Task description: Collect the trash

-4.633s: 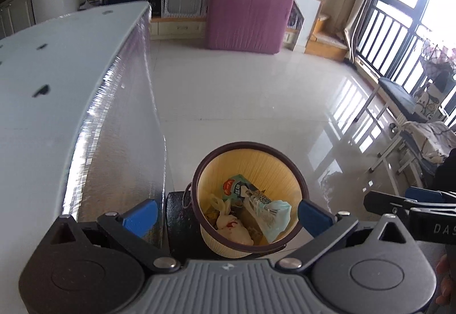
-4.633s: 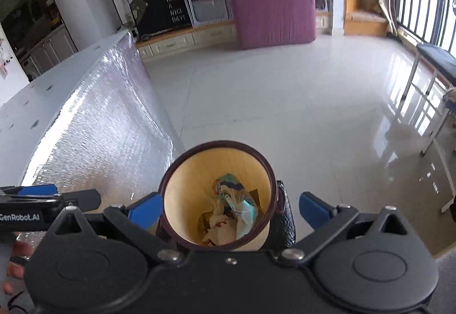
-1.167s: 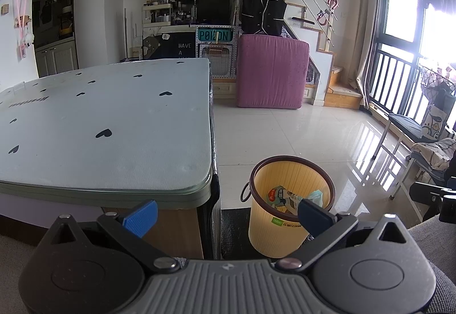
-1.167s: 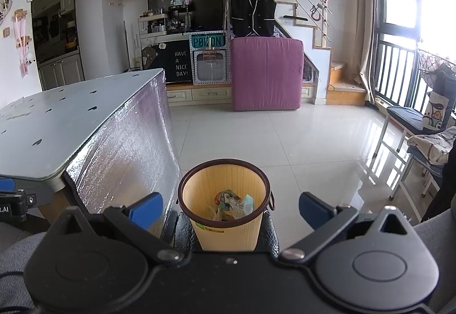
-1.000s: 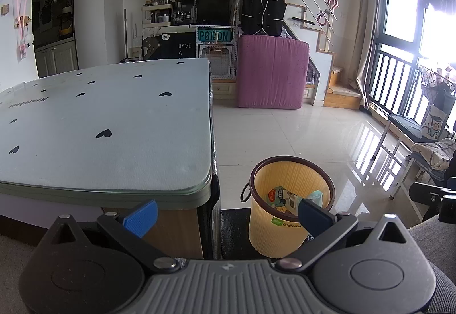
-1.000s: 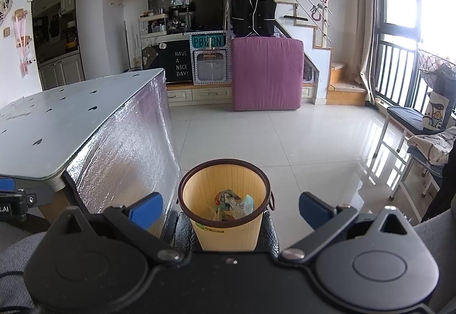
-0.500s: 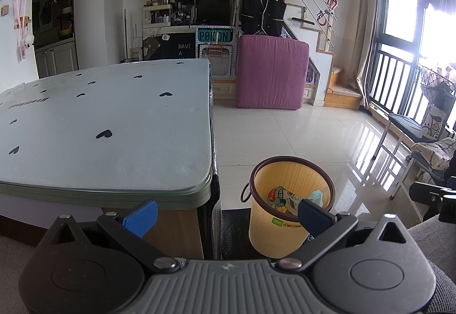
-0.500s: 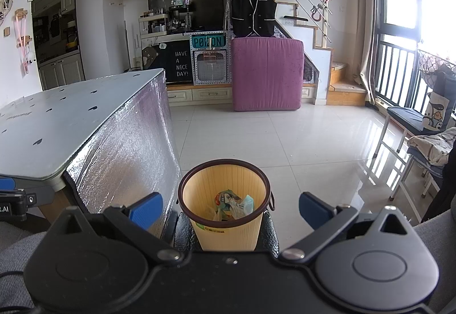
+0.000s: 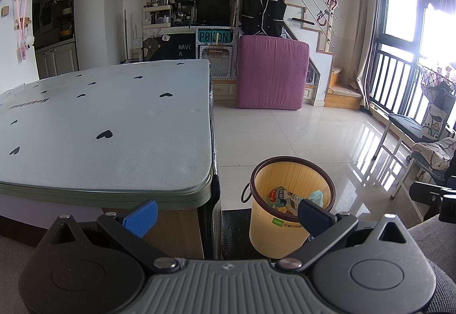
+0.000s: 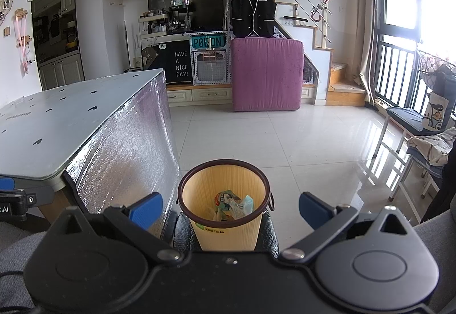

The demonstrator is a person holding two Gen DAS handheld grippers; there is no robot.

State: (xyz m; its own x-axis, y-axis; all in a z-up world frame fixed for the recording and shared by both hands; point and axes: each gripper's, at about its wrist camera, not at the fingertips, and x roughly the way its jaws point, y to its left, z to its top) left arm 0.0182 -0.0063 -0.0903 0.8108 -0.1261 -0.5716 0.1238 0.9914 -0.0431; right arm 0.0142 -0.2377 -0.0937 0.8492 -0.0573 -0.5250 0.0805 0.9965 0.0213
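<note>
A yellow waste bin with a dark brown rim stands on the floor beside the table's corner. It also shows in the right wrist view. Crumpled wrappers and a pale bag lie inside it; they show in the left wrist view too. My left gripper is open and empty, held back from the bin, above it and to its left. My right gripper is open and empty, with the bin centred between its blue pads.
A pale table top with black hearts fills the left; its side is foil-wrapped. A black mat lies under the bin. A purple cushion stands far back. A folding rack with cloth is at the right.
Since 4.6 s ago both grippers have pulled up and back from the bin. Over the last second nothing has visibly moved.
</note>
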